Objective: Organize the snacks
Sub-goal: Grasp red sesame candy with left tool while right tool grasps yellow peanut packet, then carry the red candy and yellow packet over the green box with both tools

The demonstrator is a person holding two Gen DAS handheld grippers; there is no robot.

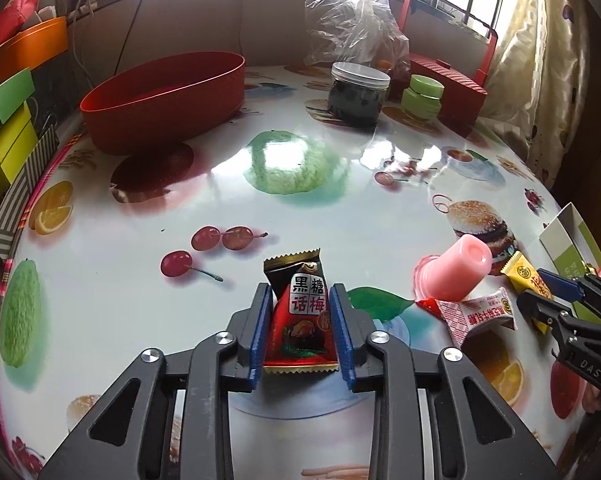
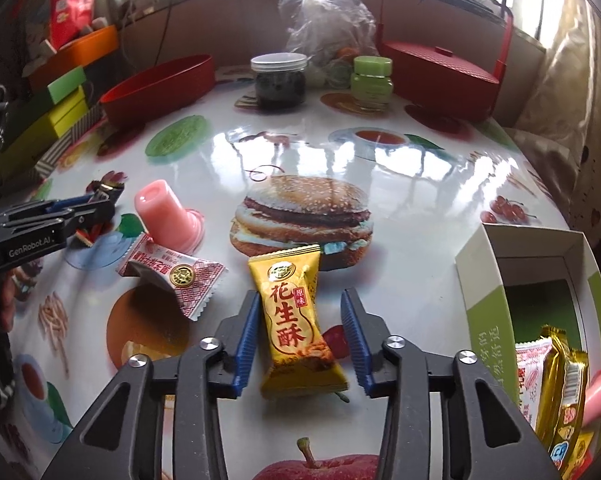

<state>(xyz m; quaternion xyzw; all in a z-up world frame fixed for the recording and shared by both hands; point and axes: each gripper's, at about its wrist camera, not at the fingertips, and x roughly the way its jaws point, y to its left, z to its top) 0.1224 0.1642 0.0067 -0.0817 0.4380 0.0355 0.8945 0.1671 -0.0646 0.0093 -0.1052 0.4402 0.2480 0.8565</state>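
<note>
Both claws matter: the left gripper (image 1: 302, 312) is clenched on the red-black candy packet (image 1: 300, 312), while the right gripper (image 2: 300, 336) stands released around the yellow peanut packet (image 2: 296, 320), which should be pinched at mid-body before it is lifted to the green-white box (image 2: 484, 280) at the right.

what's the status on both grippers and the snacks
Left gripper fingers pinching the red-and-black plum candy packet. Right gripper fingers astride the yellow peanut crisp packet, gap on one side. Green-and-white cardboard box open alongside, path clear.

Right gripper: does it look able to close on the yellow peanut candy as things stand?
Probably yes. The yellow peanut candy already lies flat between the right gripper pads, with gaps on both sides. Nothing else sits between them; the pink-checked packet lies clear to the left.
</note>
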